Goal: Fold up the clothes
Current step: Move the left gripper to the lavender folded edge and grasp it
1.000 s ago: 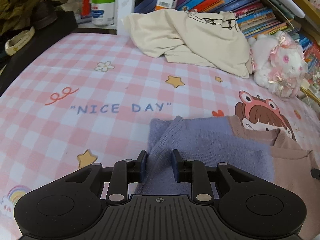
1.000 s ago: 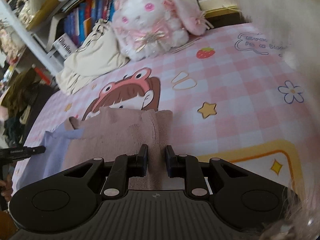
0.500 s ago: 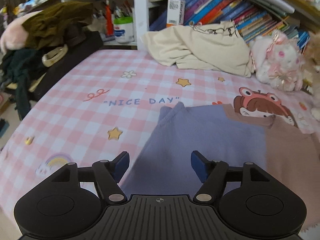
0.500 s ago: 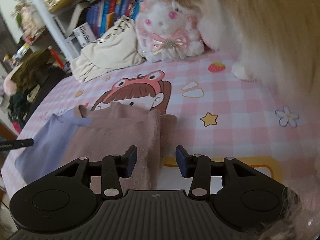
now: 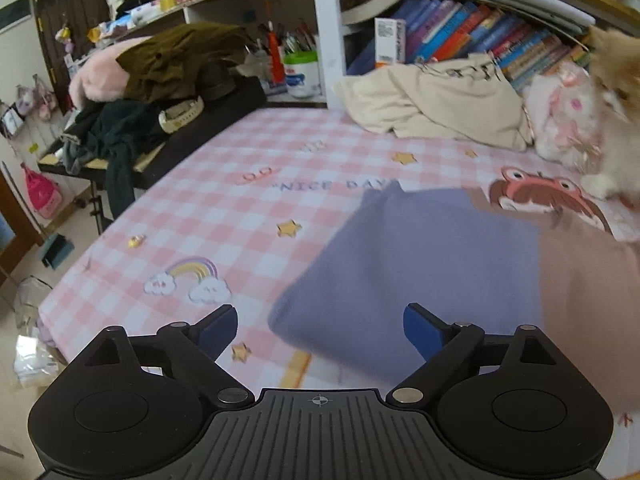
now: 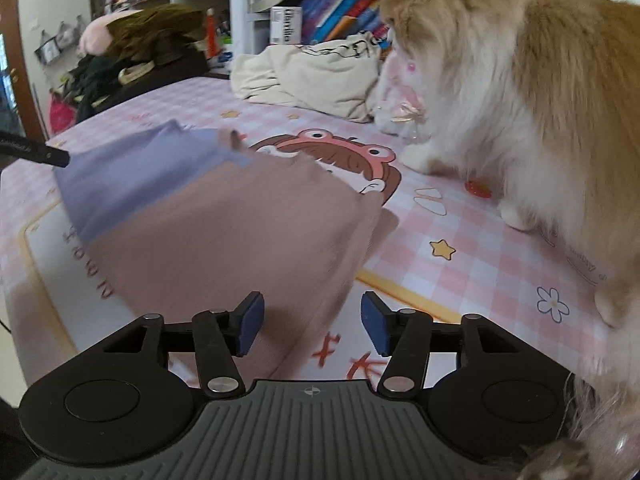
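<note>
A folded garment, lilac on the left half and dusty pink on the right (image 5: 432, 264), lies flat on the pink checked bed sheet (image 5: 224, 208). It also shows in the right wrist view (image 6: 224, 220). My left gripper (image 5: 320, 330) is open and empty, raised above and behind the garment's lilac near corner. My right gripper (image 6: 312, 324) is open and empty above the garment's pink near edge. A cream garment (image 5: 440, 100) lies crumpled at the far side of the bed, also in the right wrist view (image 6: 312, 72).
A fluffy ginger and white cat (image 6: 532, 100) stands on the bed right of the garment. A pink plush rabbit (image 5: 564, 120) sits by the bookshelf (image 5: 480, 36). Dark clothes (image 5: 132, 92) are piled on a side table left of the bed. The bed's near edge drops to the floor (image 5: 24, 300).
Both grippers have opened, let go of the garment and pulled back and up. The garment now lies flat. The cat has stepped further into view at the right.
</note>
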A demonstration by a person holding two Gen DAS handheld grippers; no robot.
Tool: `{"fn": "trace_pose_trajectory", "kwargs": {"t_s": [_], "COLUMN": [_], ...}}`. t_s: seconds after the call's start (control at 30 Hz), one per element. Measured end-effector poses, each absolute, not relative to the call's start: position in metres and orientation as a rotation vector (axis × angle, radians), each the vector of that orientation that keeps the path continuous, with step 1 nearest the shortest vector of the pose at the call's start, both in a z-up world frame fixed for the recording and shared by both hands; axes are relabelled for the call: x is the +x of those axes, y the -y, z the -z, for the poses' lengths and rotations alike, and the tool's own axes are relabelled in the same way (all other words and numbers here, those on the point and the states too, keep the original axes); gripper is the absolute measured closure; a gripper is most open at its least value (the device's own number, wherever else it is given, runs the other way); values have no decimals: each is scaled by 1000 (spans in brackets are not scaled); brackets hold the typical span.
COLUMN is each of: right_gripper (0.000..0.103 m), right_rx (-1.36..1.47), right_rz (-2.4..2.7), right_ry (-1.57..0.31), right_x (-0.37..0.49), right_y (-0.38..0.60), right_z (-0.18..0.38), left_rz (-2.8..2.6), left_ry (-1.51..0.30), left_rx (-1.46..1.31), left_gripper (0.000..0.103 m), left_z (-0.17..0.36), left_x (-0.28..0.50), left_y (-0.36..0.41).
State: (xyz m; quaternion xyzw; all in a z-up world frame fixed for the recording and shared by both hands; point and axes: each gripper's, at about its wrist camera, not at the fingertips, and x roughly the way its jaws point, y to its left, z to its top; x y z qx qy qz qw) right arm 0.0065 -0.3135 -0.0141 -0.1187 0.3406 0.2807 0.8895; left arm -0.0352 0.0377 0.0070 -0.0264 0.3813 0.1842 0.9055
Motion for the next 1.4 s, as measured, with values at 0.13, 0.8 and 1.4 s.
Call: {"fn": "trace_pose_trajectory", "kwargs": {"t_s": [0.13,0.8,1.4], "right_gripper": [49,49,70], "right_rx": [-263,-215,-154], "right_rz": [-613,-607,-500], "right_ry": [-705,-715,-712], "right_x": [-7,-22,-12], "right_y": [312,322,332], "right_z": [14,17,17], "left_rz": [-374,-441,-538], "left_ry": [-806,-852,-616], "left_rx": [-93,-422,-1048], "left_gripper": [10,10,14], "left_z": [-3,19,48], "left_x": [-44,-70,-76], "left_y": [-32,-41,-90]}}
